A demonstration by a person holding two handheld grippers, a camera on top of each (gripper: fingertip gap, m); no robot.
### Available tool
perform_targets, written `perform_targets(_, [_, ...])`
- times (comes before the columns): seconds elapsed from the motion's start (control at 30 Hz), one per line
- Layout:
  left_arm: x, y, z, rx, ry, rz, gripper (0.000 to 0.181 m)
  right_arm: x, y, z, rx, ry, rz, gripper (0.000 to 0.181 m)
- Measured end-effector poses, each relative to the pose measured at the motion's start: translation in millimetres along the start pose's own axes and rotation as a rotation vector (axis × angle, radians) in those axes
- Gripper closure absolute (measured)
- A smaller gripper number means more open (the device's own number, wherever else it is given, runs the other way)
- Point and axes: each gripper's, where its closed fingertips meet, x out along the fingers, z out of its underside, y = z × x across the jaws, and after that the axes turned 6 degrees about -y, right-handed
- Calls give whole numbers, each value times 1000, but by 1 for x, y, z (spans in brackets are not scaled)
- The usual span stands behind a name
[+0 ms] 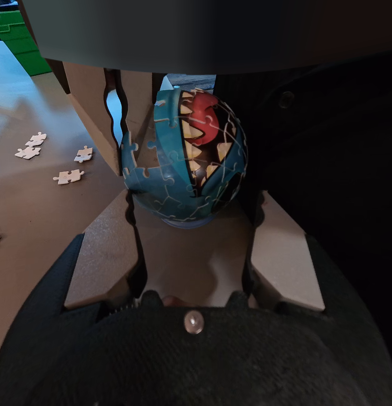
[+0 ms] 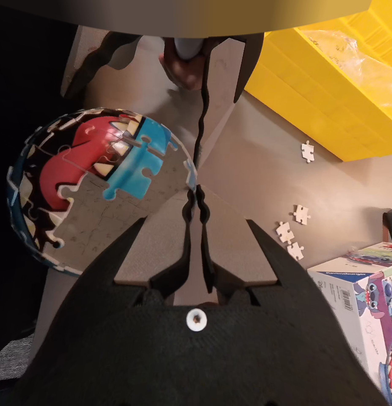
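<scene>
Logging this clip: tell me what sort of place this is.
Probably an indoor workroom or hobby table: a brown tabletop with loose puzzle pieces, a yellow storage bin, a printed puzzle box and a partly built puzzle ball.

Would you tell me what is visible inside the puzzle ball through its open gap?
Through the gap, the puzzle ball shows only the grey backs of its own pieces, faintly marked. The right tongs pinch its rim. Whatever lies deeper under the assembled shell is hidden.

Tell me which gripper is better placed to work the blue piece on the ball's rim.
Right, likely: the right gripper is shut on the blue piece at the rim of the ball. The left gripper straddles it, jaws wide.
</scene>
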Motion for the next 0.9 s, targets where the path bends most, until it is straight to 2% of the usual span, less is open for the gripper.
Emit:
perform_targets(0.37, [1,1,1,1,-6,3,71,1,-1,-1,51,14,-30,181])
perform_targets(0.5, [-1,0,-2,13,6,-6,76,1,-1,-2,7,15,-6,181])
perform_targets(0.6, [-5,-1,-9,15,47,-9,82,-3,-1,-8,-3,38,-5,171])
perform_targets(0.9, [-3,-5,-11,-40,67,38,79,-2,2,-14,-92,75,15,174])
